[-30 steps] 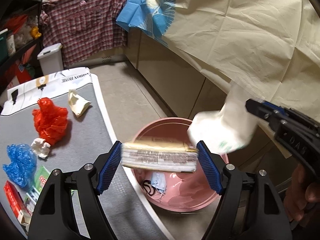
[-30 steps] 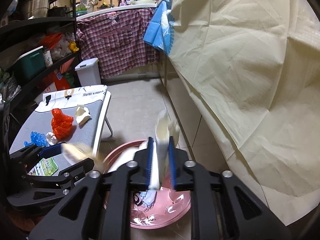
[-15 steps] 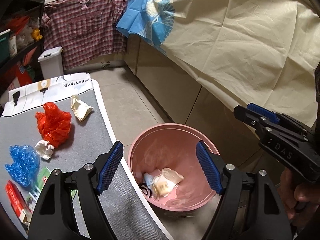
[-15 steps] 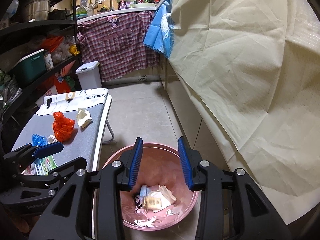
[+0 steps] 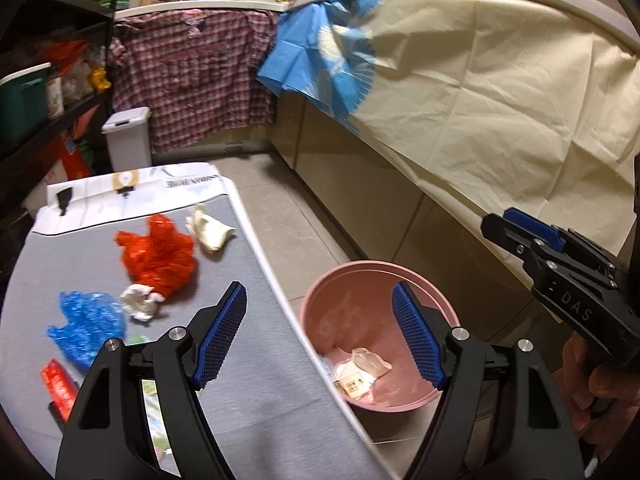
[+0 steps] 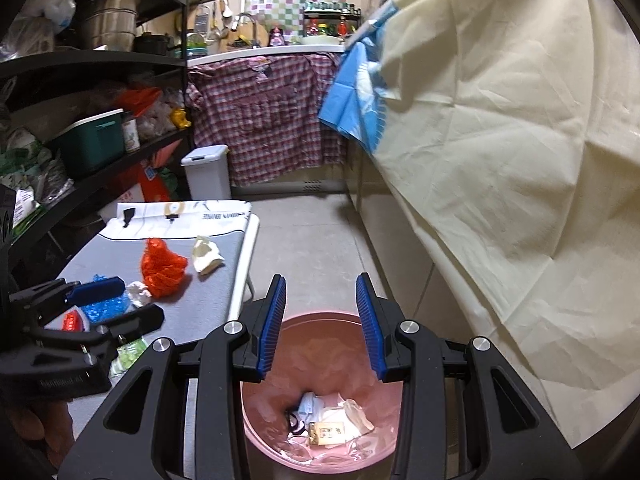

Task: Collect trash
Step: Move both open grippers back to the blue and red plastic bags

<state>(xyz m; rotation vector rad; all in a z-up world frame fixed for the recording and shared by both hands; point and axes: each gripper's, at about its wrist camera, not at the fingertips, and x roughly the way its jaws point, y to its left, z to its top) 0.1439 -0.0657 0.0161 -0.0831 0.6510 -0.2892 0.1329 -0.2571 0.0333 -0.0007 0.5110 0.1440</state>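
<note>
Hovering over the edge of the grey counter, the left tongs stand wide apart with nothing between their blue pads, and past them the pink bin sits on the tiled floor just beside the counter's white rim. The right tongs hang directly above that bin with their jaws parted and empty; a hand grips their handle at the right edge of the left wrist view. Inside the bin lies already collected trash: crumpled cream paper, a small tan packet with print on it, and a pale blue item with a dark loop beside it. More trash remains on the counter: a crumpled red plastic bag, a cream wad of paper just behind it, a small white tissue ball touching the red bag's near side, a blue plastic bag near that, and a red packet at the counter's near left corner. A green printed wrapper shows partly behind the left tongs' frame. Across the far end of the counter lies a white printed sheet. A cream cloth drapes down on the right, well apart from the bin.
</note>
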